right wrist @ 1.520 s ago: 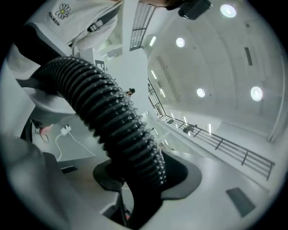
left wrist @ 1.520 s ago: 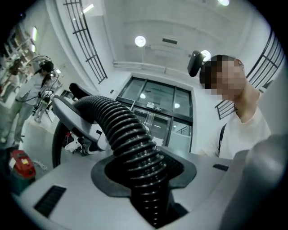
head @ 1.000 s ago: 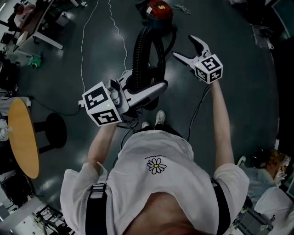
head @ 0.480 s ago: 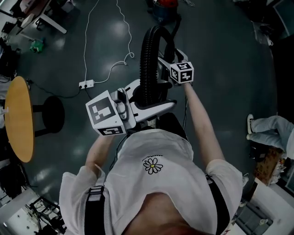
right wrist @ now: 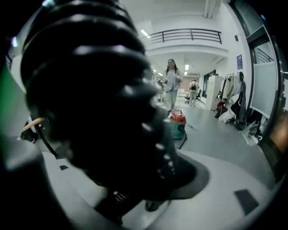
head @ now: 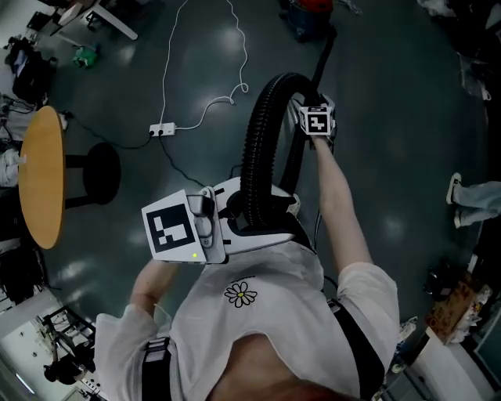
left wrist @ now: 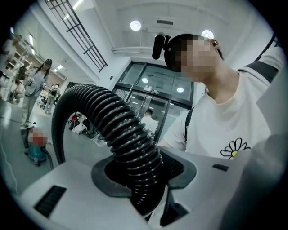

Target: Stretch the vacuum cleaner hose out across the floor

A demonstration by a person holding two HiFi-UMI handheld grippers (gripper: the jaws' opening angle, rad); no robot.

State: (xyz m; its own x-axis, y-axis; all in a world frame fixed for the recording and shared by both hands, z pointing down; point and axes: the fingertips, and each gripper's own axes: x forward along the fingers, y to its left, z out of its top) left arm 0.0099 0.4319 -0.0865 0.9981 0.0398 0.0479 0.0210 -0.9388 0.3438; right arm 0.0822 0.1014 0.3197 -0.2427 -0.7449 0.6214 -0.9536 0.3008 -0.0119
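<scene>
1. The hose (head: 262,133) stood in one tall loop above the floor, on the person's side of the vacuum cleaner (head: 308,14), and was not yet laid out flat.
2. The left gripper (head: 274,229) was clenched on the stretch of hose farthest from the vacuum cleaner, with the ribs squeezed between both pads.
3. The right gripper (head: 313,106) looked clamped on the limb of the loop nearer the vacuum cleaner. The dark ribs filled the gap between its jaws.
4. The hose looked light, ribbed and springy. It would likely bend easily and try to curl back.
5. The ribs gave the pads something to bite, so a hold straight across them, well apart along the hose, seemed best.
6. A hard tug could drag or tip the vacuum cleaner, so a steady pull away from it suited better.
7. The count was one hose, one vacuum cleaner and two grippers.
8. Off to the left of the vacuum cleaner were one power strip (head: 162,129), one round table (head: 39,184) and one stool (head: 94,174).
</scene>
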